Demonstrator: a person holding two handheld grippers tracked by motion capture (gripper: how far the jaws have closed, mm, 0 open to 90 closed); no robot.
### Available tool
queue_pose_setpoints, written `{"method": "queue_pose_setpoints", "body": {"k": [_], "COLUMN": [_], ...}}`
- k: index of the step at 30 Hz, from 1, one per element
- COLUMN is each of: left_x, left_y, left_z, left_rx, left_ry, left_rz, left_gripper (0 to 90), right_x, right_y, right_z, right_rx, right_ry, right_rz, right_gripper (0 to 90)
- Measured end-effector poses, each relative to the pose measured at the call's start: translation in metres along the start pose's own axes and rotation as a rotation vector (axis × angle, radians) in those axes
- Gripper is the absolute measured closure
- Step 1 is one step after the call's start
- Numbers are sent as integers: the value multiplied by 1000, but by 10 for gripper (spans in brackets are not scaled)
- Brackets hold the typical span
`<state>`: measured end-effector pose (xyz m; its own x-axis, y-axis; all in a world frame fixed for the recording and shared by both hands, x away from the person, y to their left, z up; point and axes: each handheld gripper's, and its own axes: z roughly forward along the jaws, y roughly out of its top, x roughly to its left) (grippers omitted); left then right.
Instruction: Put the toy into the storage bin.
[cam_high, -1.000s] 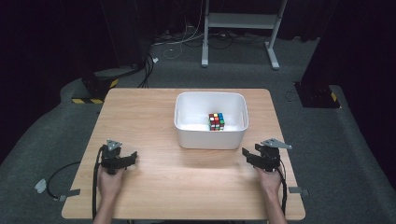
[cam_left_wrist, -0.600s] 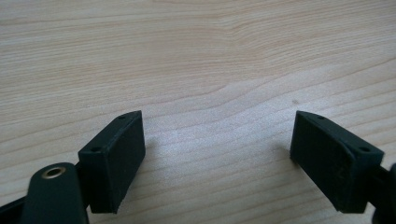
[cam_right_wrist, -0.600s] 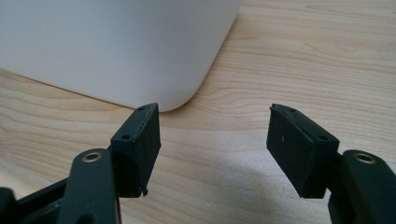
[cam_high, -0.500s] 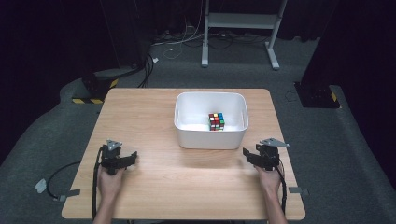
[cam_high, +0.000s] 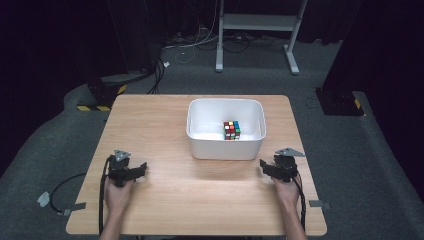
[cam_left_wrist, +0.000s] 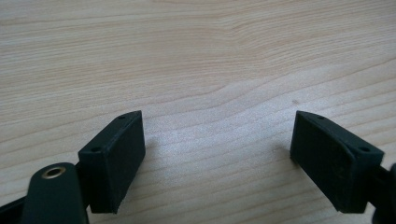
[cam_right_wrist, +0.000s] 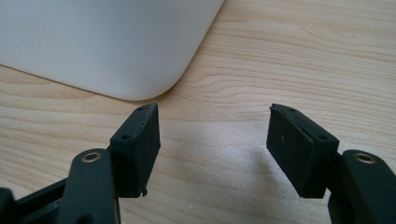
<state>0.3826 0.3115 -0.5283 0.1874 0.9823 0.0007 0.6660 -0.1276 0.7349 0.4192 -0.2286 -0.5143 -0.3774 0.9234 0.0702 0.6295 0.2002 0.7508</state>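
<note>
A white plastic tub (cam_high: 225, 146) stands on the far middle of the wooden table (cam_high: 150, 120). Inside it, toward its right side, lies a multicoloured puzzle cube (cam_high: 231, 130). My left gripper (cam_high: 141, 166) rests low on the table at the near left, held by a hand, open with bare wood between its jaws (cam_left_wrist: 217, 140). My right gripper (cam_high: 263, 166) sits at the near right, just off the tub's front right corner (cam_right_wrist: 140, 70), also open and holding nothing (cam_right_wrist: 212, 140).
Grey carpet surrounds the table. A white metal stand (cam_high: 255, 30) and loose cables (cam_high: 195, 45) lie on the floor beyond the far edge. Black equipment bases (cam_high: 342, 102) flank the table. Each gripper trails a cable off the near edge.
The right gripper has edged slightly toward the near side of the table. The left gripper, tub and cube have stayed put.
</note>
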Motion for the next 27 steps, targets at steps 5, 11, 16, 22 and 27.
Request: {"method": "queue_pose_setpoints", "body": {"k": [5,11,16,22,27], "left_x": [0,0,0,0,0], "left_y": [0,0,0,0,0], "left_z": [0,0,0,0,0], "left_rx": [0,0,0,0,0], "left_ry": [0,1,1,1,0], "left_rz": [-2,-2,-1,-1,0], "left_gripper": [181,181,181,181,180], "right_x": [-1,-2,-3,-4,-4], "right_y": [-1,-2,-2,-3,-3], "right_z": [3,5,7,8,8], "right_rx": [9,19,23,27,26], "right_ry": [-14,-34,-37,-43,-48], "right_rz": [-6,-16,-13,-11,-17], "right_gripper": [348,348,347,347,345]}}
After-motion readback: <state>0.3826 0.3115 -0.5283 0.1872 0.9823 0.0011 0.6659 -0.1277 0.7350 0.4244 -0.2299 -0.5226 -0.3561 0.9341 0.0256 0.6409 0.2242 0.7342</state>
